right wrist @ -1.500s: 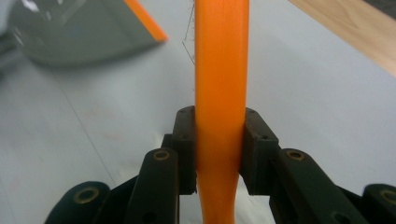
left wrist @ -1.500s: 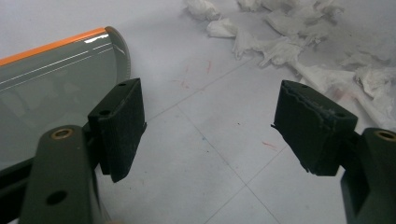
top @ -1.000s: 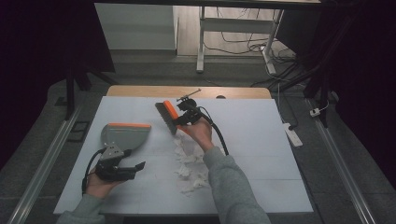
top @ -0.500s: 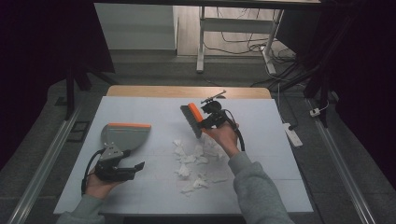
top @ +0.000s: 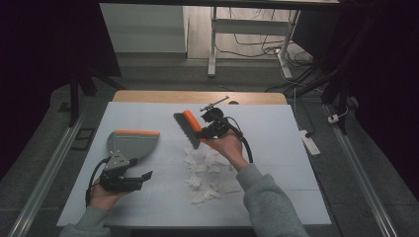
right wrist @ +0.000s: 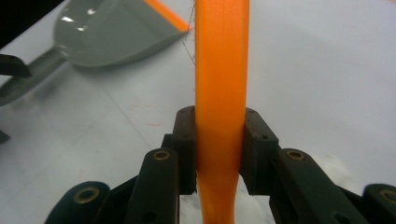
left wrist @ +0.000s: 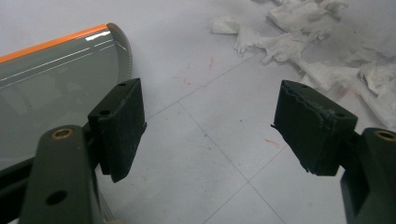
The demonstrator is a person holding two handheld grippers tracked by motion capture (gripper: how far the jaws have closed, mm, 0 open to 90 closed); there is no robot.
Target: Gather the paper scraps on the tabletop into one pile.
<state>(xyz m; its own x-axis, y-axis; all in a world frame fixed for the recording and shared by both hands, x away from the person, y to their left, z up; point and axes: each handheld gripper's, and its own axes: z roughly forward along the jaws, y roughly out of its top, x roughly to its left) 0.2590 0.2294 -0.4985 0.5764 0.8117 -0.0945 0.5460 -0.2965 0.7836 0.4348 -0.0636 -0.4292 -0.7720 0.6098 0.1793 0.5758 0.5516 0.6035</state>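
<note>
An orange brush (top: 190, 126) with dark bristles is lifted above the white table (top: 281, 148), its bristles pointing toward the dustpan. My right gripper (top: 207, 134) is shut on its orange handle (right wrist: 220, 70), both pads pressed against it (right wrist: 219, 149). A grey dustpan (top: 131, 143) with an orange lip lies flat on the left. My left gripper (top: 141, 170) rests just behind it, open, with bare table between its pads (left wrist: 210, 126); the dustpan (left wrist: 51, 79) sits beside its left jaw. Crumpled white paper scraps (top: 202, 173) lie between the two hands, also the paper scraps (left wrist: 303, 46) ahead to the right.
The table has a wooden strip (top: 197, 96) along its far edge. A white power strip (top: 309, 140) lies on the floor off the right side. A metal rail (top: 47, 173) runs along the left. Cables and a table frame (top: 212, 44) stand behind.
My right gripper has carried the brush to the right and upward, away from the scraps, which now lie uncovered by the arm. The left gripper and the dustpan have stayed put.
</note>
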